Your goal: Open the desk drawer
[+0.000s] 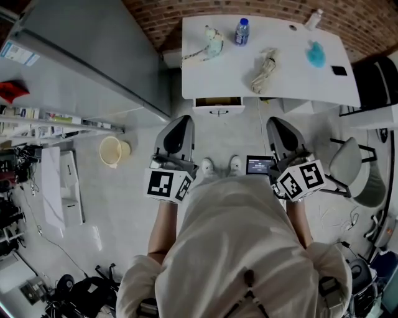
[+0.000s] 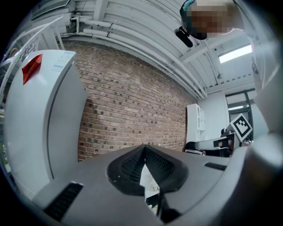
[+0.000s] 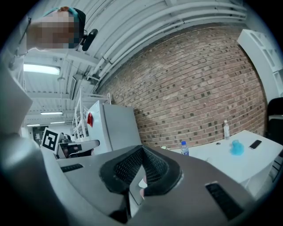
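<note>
I held the left tool (image 1: 184,119) and right tool (image 1: 275,122) pressed together, empty, facing the slightly open drawer (image 1: 217,102) under the tabletop (image 1: 283,77).

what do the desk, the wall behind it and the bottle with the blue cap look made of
Desk: likely painted or laminated board, smooth matte white.
Wall: bare red brick, mortar lines showing.
Bottle: probably clear plastic, see-through body, blue cap.
</note>
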A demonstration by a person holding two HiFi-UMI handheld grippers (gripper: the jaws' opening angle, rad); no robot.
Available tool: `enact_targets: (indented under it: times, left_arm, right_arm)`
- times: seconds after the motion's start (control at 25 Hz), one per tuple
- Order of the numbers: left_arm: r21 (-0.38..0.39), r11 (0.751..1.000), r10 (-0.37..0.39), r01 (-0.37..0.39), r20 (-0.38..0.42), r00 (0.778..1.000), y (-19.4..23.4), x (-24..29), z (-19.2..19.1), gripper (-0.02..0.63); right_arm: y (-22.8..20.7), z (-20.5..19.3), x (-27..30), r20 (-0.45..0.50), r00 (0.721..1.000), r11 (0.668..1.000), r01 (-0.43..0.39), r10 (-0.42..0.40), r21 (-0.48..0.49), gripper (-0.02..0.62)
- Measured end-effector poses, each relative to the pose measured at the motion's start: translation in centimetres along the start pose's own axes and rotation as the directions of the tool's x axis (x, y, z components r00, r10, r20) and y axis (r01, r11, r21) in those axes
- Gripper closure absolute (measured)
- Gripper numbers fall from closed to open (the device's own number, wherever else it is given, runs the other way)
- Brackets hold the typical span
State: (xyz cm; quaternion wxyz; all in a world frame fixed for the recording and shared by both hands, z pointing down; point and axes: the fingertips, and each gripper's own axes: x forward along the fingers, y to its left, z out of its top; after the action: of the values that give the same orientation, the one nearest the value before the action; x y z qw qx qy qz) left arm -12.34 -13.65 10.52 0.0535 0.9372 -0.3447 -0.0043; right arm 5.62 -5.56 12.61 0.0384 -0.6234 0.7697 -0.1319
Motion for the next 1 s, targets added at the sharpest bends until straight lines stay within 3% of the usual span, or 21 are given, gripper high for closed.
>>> enact_targets:
  times: [1.0]
  left_arm:
    - [-0.021,0.999,0.032,-0.033,-0.048,0.998,-0.2,-0.8,-2.3,0.598]
  right_arm:
    - [-0.7,-1.4,0.8,-0.037,0.999,1.000,-0.016,0.016,0.013,0.569]
